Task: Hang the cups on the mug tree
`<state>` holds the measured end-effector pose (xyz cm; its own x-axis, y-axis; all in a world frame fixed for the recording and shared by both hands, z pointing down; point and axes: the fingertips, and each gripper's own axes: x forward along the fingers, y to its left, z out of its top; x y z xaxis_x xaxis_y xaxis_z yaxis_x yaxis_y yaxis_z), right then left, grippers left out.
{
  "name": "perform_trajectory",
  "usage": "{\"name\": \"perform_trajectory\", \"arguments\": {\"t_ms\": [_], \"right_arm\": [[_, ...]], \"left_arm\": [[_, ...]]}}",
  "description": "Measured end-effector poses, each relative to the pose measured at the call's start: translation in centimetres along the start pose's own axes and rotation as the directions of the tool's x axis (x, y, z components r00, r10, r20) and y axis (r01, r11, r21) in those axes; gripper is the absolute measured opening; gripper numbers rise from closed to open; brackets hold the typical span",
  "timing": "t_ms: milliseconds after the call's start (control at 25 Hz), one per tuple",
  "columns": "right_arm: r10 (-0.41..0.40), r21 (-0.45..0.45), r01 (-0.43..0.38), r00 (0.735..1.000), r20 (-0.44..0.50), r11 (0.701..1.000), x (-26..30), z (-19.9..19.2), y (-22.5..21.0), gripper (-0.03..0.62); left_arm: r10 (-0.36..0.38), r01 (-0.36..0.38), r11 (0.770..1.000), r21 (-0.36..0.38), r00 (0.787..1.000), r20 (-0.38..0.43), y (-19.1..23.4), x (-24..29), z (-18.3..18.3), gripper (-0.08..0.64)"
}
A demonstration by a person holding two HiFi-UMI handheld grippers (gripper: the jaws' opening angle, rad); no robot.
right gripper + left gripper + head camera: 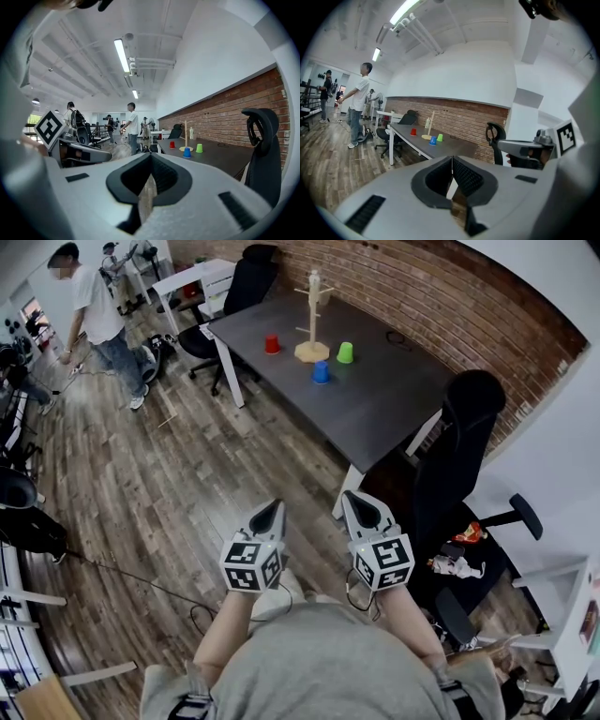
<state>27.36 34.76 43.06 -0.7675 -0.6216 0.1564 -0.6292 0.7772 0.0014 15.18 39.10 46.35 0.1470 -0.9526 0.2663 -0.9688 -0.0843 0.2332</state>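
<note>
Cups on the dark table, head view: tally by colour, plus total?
Red cup: 1
Blue cup: 1
Green cup: 1
Total: 3, all on the table, none on the mug tree.

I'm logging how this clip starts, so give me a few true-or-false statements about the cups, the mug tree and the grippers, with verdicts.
1. All three cups stand on the table, none on the mug tree. True.
2. The left gripper holds the red cup. False: it is shut on nothing, and the red cup stands on the table.
3. The blue cup is the cup nearest the grippers. True.
4. The right gripper has its jaws wide apart. False: they are together, with nothing between them.
5. The green cup lies on the floor. False: it stands on the table beside the mug tree.
</note>
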Motion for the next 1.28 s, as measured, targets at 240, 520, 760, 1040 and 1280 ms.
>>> {"name": "perform_trajectory", "arguments": {"t_ms": [240, 520, 760, 1040, 1280], "right_arm": [[-0.007, -0.01, 0.007, 1.0, 0.006, 1.0, 2.6, 0.6, -0.9, 0.002], [-0.031, -0.009, 0.031, 1.0, 0.007, 0.999, 7.5, 1.2, -3.0, 0.002], [-0.045, -0.021, 0.045, 0.999, 0.022, 0.999, 13.5, 2.8, -4.0, 0.002], [-0.089, -0.014, 0.089, 0.996, 0.022, 0.996, 20.5, 4.4, -5.3, 0.002], [-0.133, 0.028, 0.132, 0.991, 0.024, 0.991, 25.5, 5.3, -6.5, 0.03]], "left_arm": [[0.013, -0.013, 1.0, -0.017, 1.0, -0.01, 2.2, 2.0, 0.2, 0.011], [0.025, -0.025, 0.999, -0.02, 1.0, -0.009, 6.0, 5.9, 2.0, 0.011], [0.018, -0.018, 1.0, -0.015, 1.0, -0.001, 10.6, 9.7, 4.5, 0.011], [-0.019, 0.019, 1.0, -0.004, 1.0, -0.002, 15.4, 14.2, 8.1, 0.011], [-0.06, 0.06, 0.998, 0.014, 0.998, -0.004, 19.4, 17.8, 10.8, 0.014]]}}
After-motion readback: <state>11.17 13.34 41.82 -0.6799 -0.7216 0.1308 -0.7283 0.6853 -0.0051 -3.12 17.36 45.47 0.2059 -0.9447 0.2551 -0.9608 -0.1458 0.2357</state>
